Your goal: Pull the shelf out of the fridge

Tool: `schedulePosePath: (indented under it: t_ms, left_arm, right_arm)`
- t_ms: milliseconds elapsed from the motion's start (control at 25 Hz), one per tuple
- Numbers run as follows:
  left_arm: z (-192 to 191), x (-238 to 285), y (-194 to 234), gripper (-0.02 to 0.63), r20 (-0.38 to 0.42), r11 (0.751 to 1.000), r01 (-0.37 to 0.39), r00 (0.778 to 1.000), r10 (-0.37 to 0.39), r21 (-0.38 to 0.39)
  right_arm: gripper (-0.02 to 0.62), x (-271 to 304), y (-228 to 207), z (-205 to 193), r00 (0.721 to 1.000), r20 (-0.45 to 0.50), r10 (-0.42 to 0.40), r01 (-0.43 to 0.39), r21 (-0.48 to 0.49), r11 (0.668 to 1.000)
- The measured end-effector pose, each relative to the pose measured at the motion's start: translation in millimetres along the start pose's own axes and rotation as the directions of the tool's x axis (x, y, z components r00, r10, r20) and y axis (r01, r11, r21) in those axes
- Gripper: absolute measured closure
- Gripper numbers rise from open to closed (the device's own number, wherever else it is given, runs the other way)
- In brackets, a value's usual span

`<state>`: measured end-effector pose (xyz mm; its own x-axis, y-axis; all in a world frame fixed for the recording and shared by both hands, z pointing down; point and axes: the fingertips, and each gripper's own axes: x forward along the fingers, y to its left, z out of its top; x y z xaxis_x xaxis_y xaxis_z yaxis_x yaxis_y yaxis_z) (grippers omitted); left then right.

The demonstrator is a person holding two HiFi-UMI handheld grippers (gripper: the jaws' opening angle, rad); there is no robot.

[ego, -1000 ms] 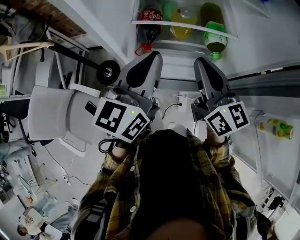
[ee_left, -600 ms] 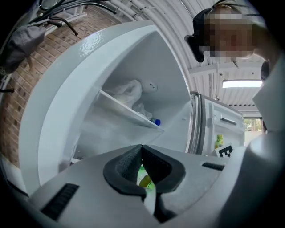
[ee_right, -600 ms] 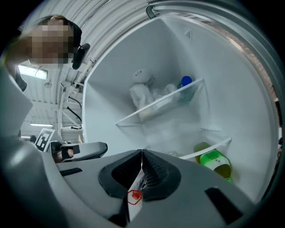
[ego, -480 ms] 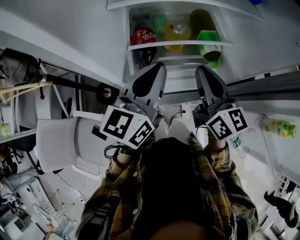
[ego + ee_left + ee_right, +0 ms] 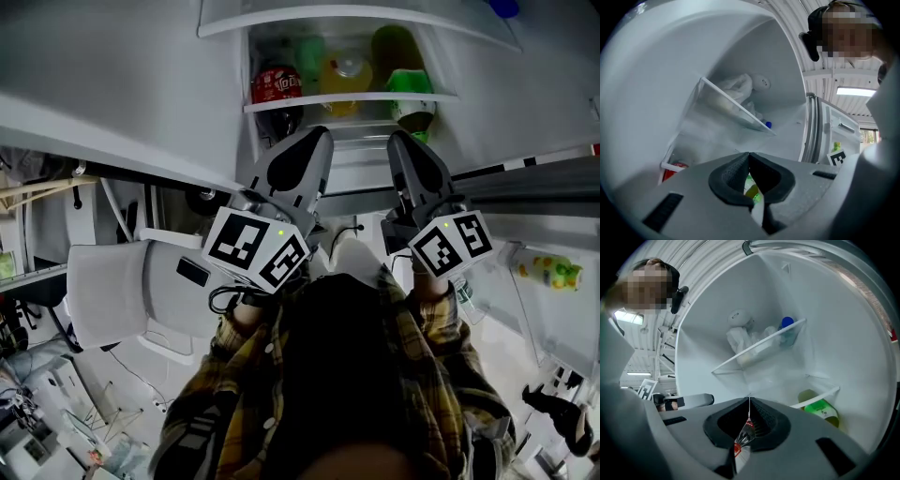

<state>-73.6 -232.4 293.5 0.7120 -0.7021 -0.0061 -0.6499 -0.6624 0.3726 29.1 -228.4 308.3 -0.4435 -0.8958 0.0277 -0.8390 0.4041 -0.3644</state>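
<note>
White chair (image 5: pixel 112 295) at left — red bottle (image 5: pixel 275 84), green bottle (image 5: pixel 410 82).

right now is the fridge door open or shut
Open. The head view looks straight into the white fridge, where a red-labelled cola bottle and a green plastic bottle sit on the clear shelf.

The person wore a yellow-and-dark plaid shirt (image 5: pixel 439 370). The grey-shelled left tongs (image 5: pixel 312 141) and right tongs (image 5: pixel 400 145) were black-lined, each bearing a white cube of black square markers (image 5: pixel 255 248).
</note>
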Motion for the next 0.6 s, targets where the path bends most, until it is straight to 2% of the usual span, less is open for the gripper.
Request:
schedulePosePath:
  t_ms: [600]
  left_arm:
    - [-8.5,38.8,8.9,0.603,0.015,0.993,-0.117,0.993,0.117,-0.014]
  right_arm:
    - [0.575,27.6,-43.2,7.8,0.994,-0.042,0.097,-0.093,0.085,0.992]
